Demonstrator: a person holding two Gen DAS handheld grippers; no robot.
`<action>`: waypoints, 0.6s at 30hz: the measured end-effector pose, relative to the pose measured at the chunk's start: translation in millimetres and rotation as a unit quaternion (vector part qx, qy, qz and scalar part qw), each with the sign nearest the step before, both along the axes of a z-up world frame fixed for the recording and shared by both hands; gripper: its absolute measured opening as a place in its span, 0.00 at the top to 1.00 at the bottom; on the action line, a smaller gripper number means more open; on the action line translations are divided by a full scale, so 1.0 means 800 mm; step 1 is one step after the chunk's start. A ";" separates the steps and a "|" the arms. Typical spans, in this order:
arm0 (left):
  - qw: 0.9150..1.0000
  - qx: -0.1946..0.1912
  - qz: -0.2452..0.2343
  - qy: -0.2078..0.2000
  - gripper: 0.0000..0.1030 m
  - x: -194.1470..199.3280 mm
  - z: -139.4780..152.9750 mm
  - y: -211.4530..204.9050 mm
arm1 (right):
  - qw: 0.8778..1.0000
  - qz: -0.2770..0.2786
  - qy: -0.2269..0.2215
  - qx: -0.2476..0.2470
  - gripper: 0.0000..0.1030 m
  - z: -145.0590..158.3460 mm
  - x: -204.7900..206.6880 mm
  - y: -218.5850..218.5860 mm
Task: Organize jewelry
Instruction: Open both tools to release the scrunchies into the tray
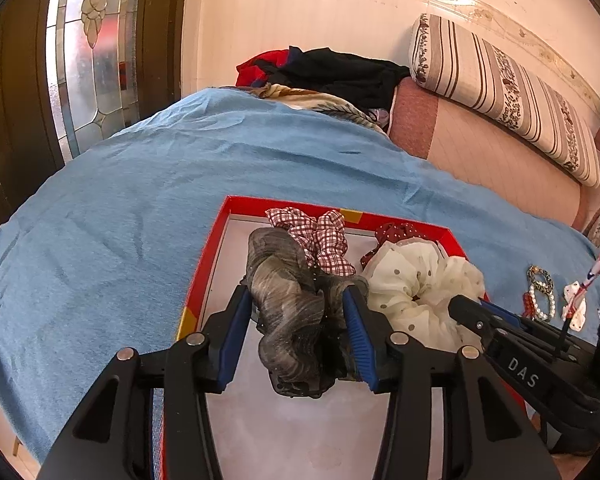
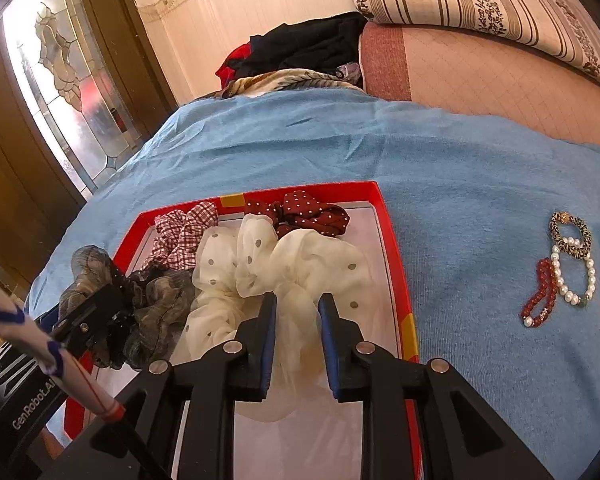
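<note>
A glass-panelled door [image 1: 88, 52] stands at the far left, beside a bed covered with a blue blanket [image 1: 140, 208]. On the blanket lies a red tray [image 1: 212, 248] with four scrunchies crowded inside it. The left gripper [image 1: 298, 300] sits over the tray's left side, its jaws apart with the grey scrunchie [image 1: 288, 304] lying between them; the blue pads stand at its sides, and whether they touch the fabric cannot be told. Behind it rests a red-checked scrunchie [image 1: 320, 236], and further right a dark red dotted scrunchie [image 2: 308, 210] against the tray's far wall. The right gripper [image 2: 298, 308] has its jaws narrowly apart around a fold of the cream dotted scrunchie [image 2: 268, 264], which fills the tray's middle and blocks the way to the ones behind. To the right of the tray, on the bare blanket, lie three bracelets touching one another: a red bead bracelet [image 2: 540, 294], a pearl bracelet [image 2: 572, 276] and a leopard-print bracelet [image 2: 572, 232]. Piled clothes [image 1: 332, 72] and a striped bolster [image 1: 500, 88] line the wall beyond.
</note>
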State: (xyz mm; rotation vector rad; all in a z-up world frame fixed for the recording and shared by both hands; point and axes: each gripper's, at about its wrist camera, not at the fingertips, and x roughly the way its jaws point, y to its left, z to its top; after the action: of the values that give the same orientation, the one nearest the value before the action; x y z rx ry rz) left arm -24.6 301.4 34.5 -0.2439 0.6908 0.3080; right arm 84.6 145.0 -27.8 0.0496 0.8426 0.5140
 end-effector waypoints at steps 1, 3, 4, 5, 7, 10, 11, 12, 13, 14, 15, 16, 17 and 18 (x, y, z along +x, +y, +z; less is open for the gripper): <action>1.000 0.000 0.001 -0.001 0.54 0.000 0.000 0.000 | 1.000 0.001 -0.001 0.001 0.78 0.001 -0.001 0.000; 1.000 0.000 0.001 -0.002 0.54 -0.001 0.001 0.000 | 1.000 0.001 -0.003 0.001 0.78 0.003 -0.003 0.000; 1.000 0.001 0.001 -0.002 0.54 -0.001 0.001 0.000 | 1.000 0.001 -0.005 0.002 0.78 0.004 -0.004 0.000; 1.000 0.001 0.001 -0.003 0.54 -0.001 0.001 0.000 | 1.000 0.001 -0.006 0.002 0.78 0.005 -0.005 0.000; 1.000 0.002 0.002 -0.004 0.54 -0.002 0.002 0.000 | 1.000 0.001 -0.007 0.003 0.78 0.006 -0.007 -0.001; 1.000 0.000 0.003 -0.007 0.53 -0.003 0.003 0.000 | 1.000 0.000 -0.004 0.001 0.78 0.003 -0.008 0.000; 1.000 0.001 0.002 -0.008 0.53 -0.003 0.004 0.000 | 1.000 0.003 -0.001 -0.001 0.78 0.001 -0.008 0.002; 1.000 0.002 0.002 -0.009 0.53 -0.003 0.004 -0.001 | 1.000 0.004 0.001 -0.003 0.78 -0.001 -0.008 0.003; 1.000 0.002 0.000 -0.010 0.53 -0.003 0.005 -0.001 | 1.000 0.006 0.003 -0.003 0.78 -0.002 -0.008 0.004; 1.000 0.003 0.000 -0.011 0.53 -0.003 0.005 -0.001 | 1.000 0.008 0.004 -0.003 0.78 -0.003 -0.008 0.006; 1.000 0.004 0.000 -0.013 0.52 -0.004 0.006 -0.002 | 1.000 0.011 0.008 -0.004 0.78 -0.005 -0.008 0.008; 1.000 0.004 0.000 -0.014 0.52 -0.005 0.007 -0.002 | 1.000 0.013 0.011 -0.004 0.78 -0.006 -0.007 0.009; 1.000 0.003 0.000 -0.017 0.52 -0.006 0.008 -0.001 | 1.000 0.015 0.013 -0.004 0.78 -0.007 -0.007 0.010; 1.000 0.003 0.001 -0.019 0.50 -0.006 0.008 -0.001 | 1.000 0.016 0.014 -0.004 0.78 -0.008 -0.008 0.011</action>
State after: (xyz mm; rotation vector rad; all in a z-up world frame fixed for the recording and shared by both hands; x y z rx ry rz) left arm -29.1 300.7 41.2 -0.2445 0.6523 0.3069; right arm 78.3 154.1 -34.3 0.0365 0.8742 0.5422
